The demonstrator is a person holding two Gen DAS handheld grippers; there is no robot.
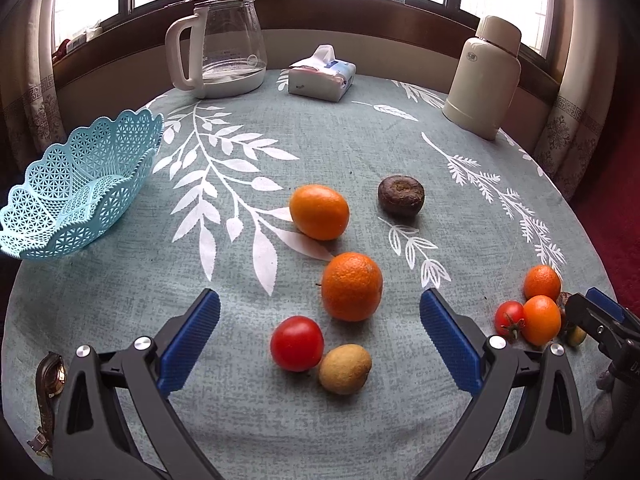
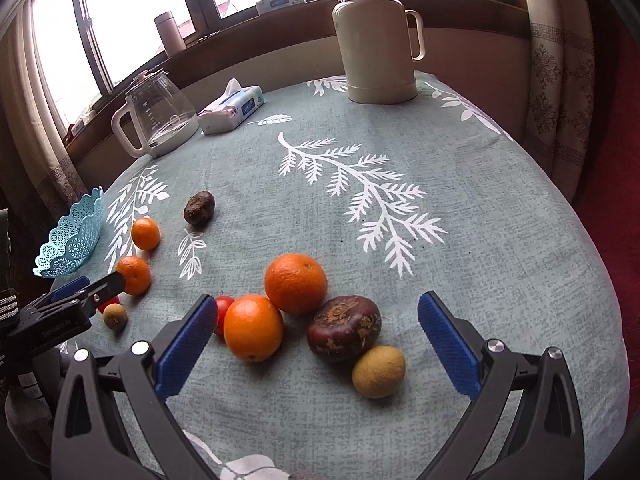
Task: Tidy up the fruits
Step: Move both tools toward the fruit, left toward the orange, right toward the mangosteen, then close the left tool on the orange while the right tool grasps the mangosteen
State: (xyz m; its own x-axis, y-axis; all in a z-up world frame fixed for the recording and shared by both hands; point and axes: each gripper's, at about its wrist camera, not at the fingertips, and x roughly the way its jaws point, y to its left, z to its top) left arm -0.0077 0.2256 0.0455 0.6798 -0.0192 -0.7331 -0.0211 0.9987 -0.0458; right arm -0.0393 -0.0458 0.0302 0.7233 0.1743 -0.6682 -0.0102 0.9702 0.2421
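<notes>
My left gripper [image 1: 320,340] is open above a red tomato [image 1: 297,343] and a small tan fruit [image 1: 345,369], with two oranges [image 1: 352,286] [image 1: 319,211] and a dark brown fruit [image 1: 401,194] beyond. The light blue lattice basket [image 1: 76,184] stands empty at the table's left edge. My right gripper [image 2: 316,340] is open over a second group: two oranges [image 2: 253,327] [image 2: 296,283], a small tomato [image 2: 222,312], a dark purple-brown fruit [image 2: 344,328] and a tan fruit [image 2: 378,370]. Nothing sits between either pair of fingers.
A glass kettle [image 1: 224,44], a tissue pack [image 1: 322,74] and a cream thermos [image 1: 486,76] stand along the far edge of the round table with its grey-green leaf cloth [image 1: 280,152]. A wristwatch [image 1: 48,392] lies at the near left edge.
</notes>
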